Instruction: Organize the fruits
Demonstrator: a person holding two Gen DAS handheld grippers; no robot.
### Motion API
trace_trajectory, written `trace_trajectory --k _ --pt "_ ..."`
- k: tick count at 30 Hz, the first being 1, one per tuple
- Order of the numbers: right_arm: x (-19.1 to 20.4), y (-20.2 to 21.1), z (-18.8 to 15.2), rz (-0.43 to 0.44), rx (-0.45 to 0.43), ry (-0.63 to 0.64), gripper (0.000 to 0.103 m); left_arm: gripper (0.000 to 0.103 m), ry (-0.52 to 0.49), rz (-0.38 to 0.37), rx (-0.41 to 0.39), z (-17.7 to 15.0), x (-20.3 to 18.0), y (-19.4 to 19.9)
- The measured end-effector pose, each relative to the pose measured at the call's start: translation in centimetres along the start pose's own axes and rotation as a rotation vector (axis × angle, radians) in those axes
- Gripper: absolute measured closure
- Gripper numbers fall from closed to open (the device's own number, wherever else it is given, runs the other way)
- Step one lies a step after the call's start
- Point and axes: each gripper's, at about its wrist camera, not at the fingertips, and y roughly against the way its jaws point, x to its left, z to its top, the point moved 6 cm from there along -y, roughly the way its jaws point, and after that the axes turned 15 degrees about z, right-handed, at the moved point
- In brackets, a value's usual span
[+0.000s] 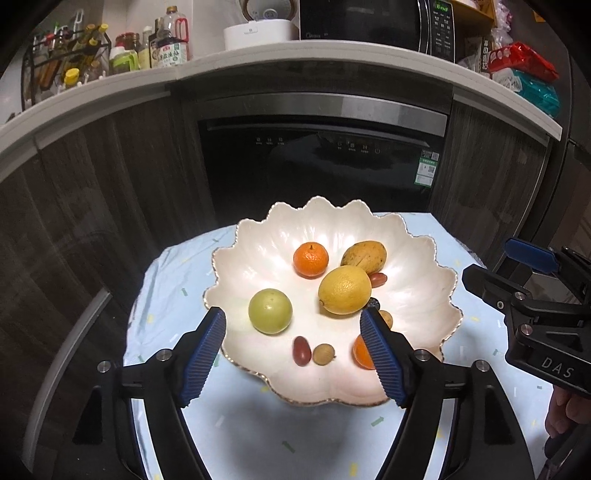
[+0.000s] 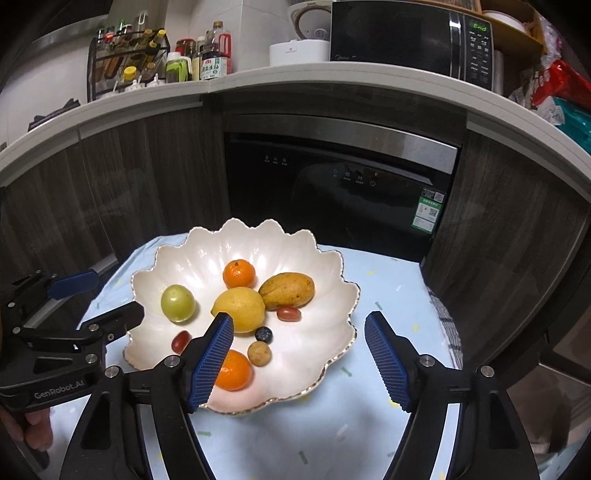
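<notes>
A white scalloped bowl (image 1: pixel 236 236) (image 2: pixel 332 266) stands on a table with a pale blue cloth (image 1: pixel 258 424). In it lie a lemon (image 1: pixel 344 290) (image 2: pixel 239 308), a mango (image 1: pixel 364 256) (image 2: pixel 287 290), a green round fruit (image 1: pixel 270 311) (image 2: pixel 177 303), a tangerine (image 1: pixel 311 259) (image 2: pixel 239 273), a second tangerine (image 2: pixel 232 371) near the front rim, and several small fruits. My left gripper (image 1: pixel 293 315) (image 2: pixel 114 293) hovers open over the bowl's front left, holding nothing. My right gripper (image 2: pixel 299 320) (image 1: pixel 495 262) is open over the front right rim, holding nothing too.
Behind the table are a black built-in appliance (image 1: pixel 317 162) and dark wood cabinet fronts. The counter above carries bottles (image 1: pixel 170 40), a rack and a microwave (image 2: pixel 410 35). A checked towel (image 2: pixel 448 332) hangs at the table's right edge. A hand (image 1: pixel 565 413) holds the right gripper.
</notes>
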Motion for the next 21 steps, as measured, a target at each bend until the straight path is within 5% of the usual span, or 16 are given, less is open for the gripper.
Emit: trace_trajectory --k 21 --pt "2.8 7.1 -1.1 -0.009 -0.073 -0.01 0.029 0.023 0.027 0.056 -0.076 -1.1 1.9 8.3"
